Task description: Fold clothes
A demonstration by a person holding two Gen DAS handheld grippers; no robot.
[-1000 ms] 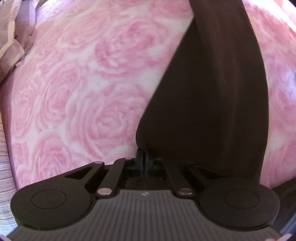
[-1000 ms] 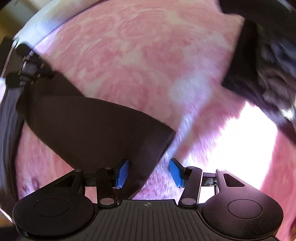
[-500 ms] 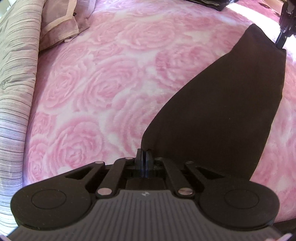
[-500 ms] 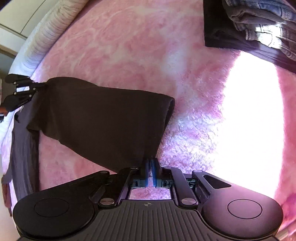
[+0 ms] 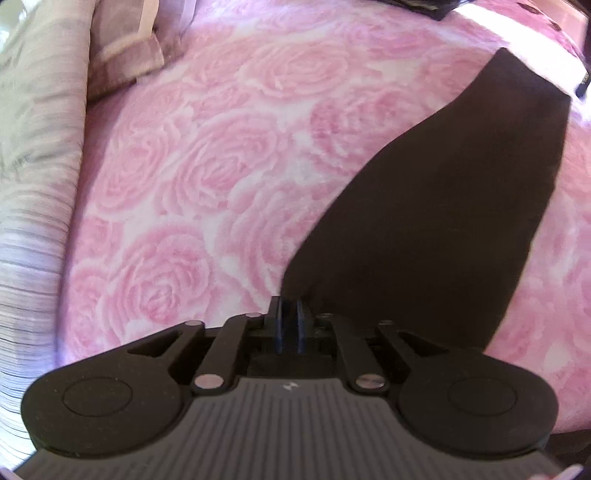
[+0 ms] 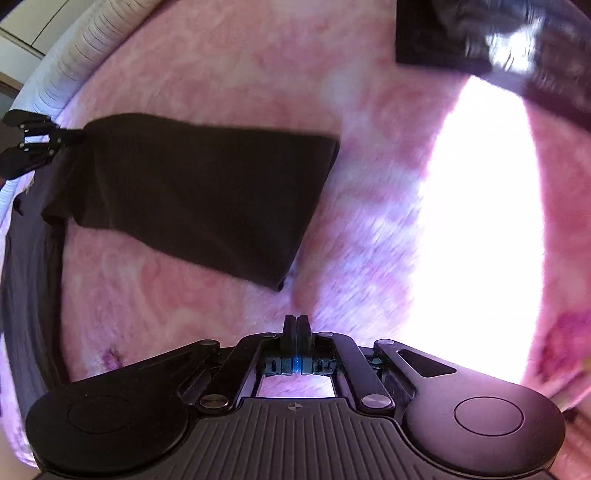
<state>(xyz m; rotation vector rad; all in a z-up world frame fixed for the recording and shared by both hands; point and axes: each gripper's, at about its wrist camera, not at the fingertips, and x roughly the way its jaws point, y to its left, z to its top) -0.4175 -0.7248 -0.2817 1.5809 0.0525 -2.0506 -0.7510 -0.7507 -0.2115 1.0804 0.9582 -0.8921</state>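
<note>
A black garment (image 5: 443, 221) lies folded into a long strip across the pink rose bedspread (image 5: 221, 166). My left gripper (image 5: 289, 314) pinches one corner of it. Its jaws are opening a little, and the cloth still sits between the pads. In the right wrist view the left gripper (image 6: 55, 142) holds the far left corner of the garment (image 6: 192, 192) slightly raised. My right gripper (image 6: 295, 321) is shut with nothing in it. The garment's near corner lies on the bedspread just ahead of its tips, not touching them.
A striped bolster (image 5: 33, 184) and a pillow (image 5: 125, 48) line the left side of the bed. Folded dark clothes and jeans (image 6: 480, 33) are stacked at the top right. Another dark cloth (image 6: 29, 295) runs along the left edge. A bright sun patch (image 6: 480, 221) washes out the bedspread.
My right gripper closed at the garment's corner, then moved back off it, and the corner now lies free. My left gripper rose slightly with its corner, and its jaws parted a little.
</note>
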